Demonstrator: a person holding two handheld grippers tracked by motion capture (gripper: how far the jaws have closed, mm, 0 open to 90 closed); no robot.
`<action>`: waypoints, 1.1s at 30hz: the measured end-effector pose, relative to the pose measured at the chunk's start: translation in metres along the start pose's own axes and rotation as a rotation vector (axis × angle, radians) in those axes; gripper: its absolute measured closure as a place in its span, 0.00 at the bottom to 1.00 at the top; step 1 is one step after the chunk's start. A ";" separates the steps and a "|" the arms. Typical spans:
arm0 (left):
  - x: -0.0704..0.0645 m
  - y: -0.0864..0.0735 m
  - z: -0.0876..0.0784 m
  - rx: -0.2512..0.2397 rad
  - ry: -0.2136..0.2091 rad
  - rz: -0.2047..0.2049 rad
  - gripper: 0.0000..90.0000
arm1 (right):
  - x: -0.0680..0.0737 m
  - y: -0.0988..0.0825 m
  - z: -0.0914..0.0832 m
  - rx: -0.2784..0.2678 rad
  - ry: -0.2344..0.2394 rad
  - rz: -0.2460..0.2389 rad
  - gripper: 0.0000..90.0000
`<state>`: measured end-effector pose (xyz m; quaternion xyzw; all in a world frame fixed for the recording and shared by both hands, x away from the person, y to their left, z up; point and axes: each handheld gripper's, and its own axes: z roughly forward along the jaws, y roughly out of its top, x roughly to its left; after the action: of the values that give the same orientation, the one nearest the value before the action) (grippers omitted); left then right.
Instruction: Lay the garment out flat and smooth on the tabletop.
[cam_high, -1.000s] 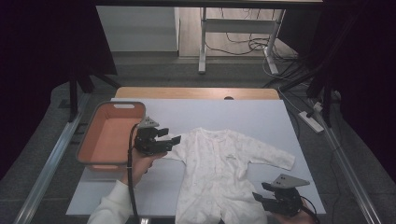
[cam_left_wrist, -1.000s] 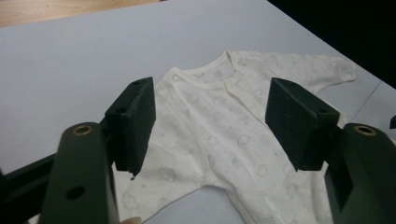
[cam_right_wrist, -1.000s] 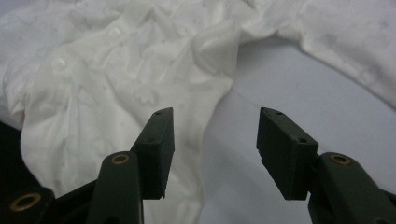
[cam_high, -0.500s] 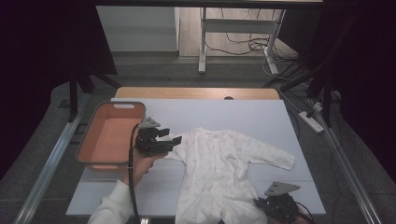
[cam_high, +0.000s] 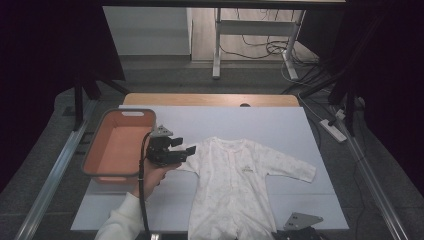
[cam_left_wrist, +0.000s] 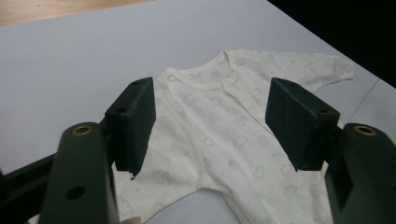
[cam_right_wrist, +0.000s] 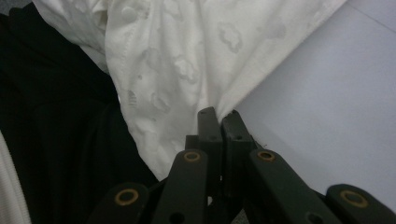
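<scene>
White sheeting is covering the desk (cam_high: 310, 130), with dark floor around it. Right gripper (cam_right_wrist: 219, 116) is sitting at the near edge, its jaws having just been closing; they are now pinching the hem of the romper (cam_high: 235, 185). Left gripper (cam_left_wrist: 210, 126) is hovering over the near sleeve, jaws apart and empty. Romper is lying flat mid-desk, beside the orange bin (cam_high: 117, 145). Risk: the thin pinch is likely slipping if pulled, bunching the fabric.
</scene>
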<state>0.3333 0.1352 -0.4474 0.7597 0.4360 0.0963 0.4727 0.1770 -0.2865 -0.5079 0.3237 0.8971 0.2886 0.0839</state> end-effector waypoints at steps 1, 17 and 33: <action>0.000 0.000 0.000 0.000 -0.001 -0.001 0.37 | -0.001 0.000 -0.001 -0.007 -0.004 -0.001 0.97; 0.001 -0.001 0.003 0.005 -0.001 -0.003 0.37 | -0.027 0.027 0.000 -0.183 -0.099 0.059 0.53; 0.002 -0.002 0.005 0.014 0.004 -0.002 0.37 | -0.068 0.080 0.061 -0.100 -0.143 0.069 0.64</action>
<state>0.3356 0.1341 -0.4521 0.7624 0.4383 0.0943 0.4667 0.2931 -0.2515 -0.5147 0.3695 0.8618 0.3118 0.1535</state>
